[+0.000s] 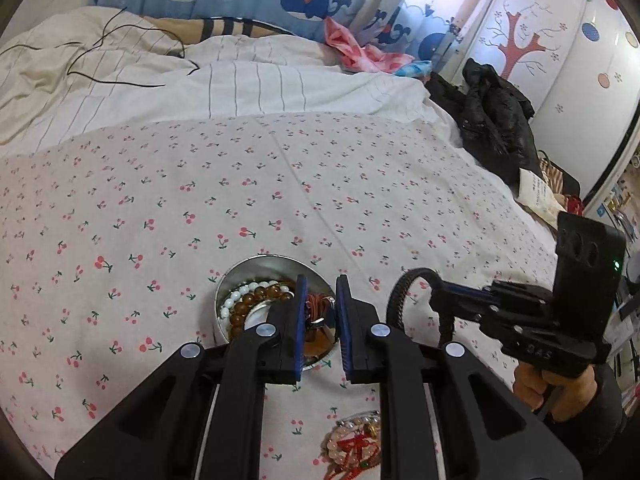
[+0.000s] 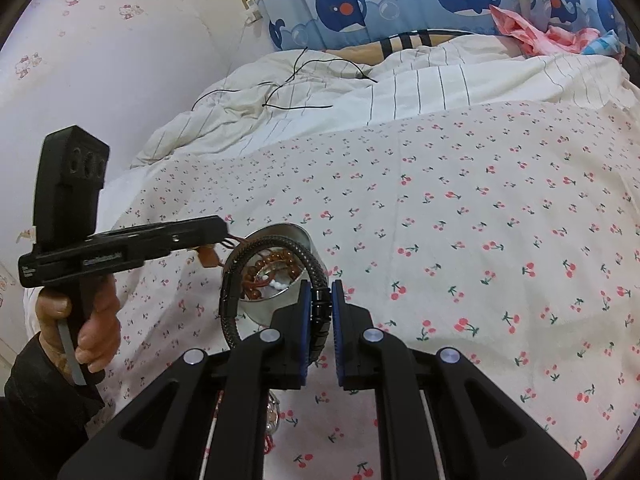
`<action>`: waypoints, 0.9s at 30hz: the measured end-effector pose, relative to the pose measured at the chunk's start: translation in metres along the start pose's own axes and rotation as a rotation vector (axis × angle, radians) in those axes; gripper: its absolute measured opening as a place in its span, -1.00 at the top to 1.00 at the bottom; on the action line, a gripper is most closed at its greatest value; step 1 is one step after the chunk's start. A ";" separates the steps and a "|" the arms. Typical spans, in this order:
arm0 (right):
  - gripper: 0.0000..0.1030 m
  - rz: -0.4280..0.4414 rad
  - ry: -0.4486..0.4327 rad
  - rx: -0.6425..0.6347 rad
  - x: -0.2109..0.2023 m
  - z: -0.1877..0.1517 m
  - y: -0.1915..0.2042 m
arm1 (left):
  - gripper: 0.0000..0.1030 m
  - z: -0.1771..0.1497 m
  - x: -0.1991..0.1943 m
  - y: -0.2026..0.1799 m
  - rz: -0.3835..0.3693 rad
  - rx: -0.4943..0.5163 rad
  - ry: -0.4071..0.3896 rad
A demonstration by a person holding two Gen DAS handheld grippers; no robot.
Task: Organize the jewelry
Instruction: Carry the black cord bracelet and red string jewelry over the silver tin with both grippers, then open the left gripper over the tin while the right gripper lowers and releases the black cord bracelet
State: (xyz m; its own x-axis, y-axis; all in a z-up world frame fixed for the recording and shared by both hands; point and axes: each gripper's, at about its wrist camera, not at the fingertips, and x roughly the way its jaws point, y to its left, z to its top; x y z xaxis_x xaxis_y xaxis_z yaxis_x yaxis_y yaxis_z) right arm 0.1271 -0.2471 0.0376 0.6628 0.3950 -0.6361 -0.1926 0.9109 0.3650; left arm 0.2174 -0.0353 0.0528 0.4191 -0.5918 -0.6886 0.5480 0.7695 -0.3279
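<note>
Two narrow claws above the metal tin (image 1: 256, 268): right gripper (image 2: 321, 312) pinching the black braided bracelet (image 2: 280, 246), left gripper (image 1: 321, 312) clamping a reddish cord (image 2: 234, 243).

We see a round metal tin (image 1: 236, 280) on the bed holding white and brown bead bracelets (image 1: 256, 294), a black braided bracelet (image 2: 316, 276) lifted above it, another beaded piece (image 1: 354, 446) nearby.

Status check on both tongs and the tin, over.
Right tongs shut on black braided bracelet. Left tongs shut on red cord piece above tin. Nothing blocking.
</note>
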 end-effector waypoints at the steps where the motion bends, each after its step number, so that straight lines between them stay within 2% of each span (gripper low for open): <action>1: 0.79 -0.002 0.002 0.001 0.001 0.000 0.000 | 0.75 0.000 0.002 0.002 -0.001 -0.005 0.002; 13: 0.79 0.001 0.008 -0.005 0.012 0.000 0.003 | 0.75 -0.005 0.030 0.015 0.021 -0.051 0.044; 18: 0.79 -0.002 0.012 -0.004 0.014 0.001 0.003 | 0.73 -0.007 0.041 0.021 0.059 -0.070 0.079; 20: 0.79 -0.001 0.012 -0.005 0.017 0.004 0.003 | 0.50 -0.007 0.043 0.022 0.072 -0.079 0.088; 22: 0.79 0.001 0.012 -0.008 0.020 0.006 0.004 | 0.01 -0.006 0.040 0.024 0.095 -0.086 0.076; 27: 0.79 -0.005 0.023 -0.021 0.030 0.012 0.009 | -0.09 0.000 0.023 0.027 0.119 -0.092 0.037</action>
State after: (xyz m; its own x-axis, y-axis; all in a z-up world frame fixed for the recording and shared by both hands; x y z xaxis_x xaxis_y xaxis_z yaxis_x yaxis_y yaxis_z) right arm 0.1539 -0.2287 0.0299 0.6469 0.3926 -0.6538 -0.2046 0.9152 0.3471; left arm 0.2415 -0.0285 0.0281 0.4492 -0.4875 -0.7487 0.4270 0.8532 -0.2993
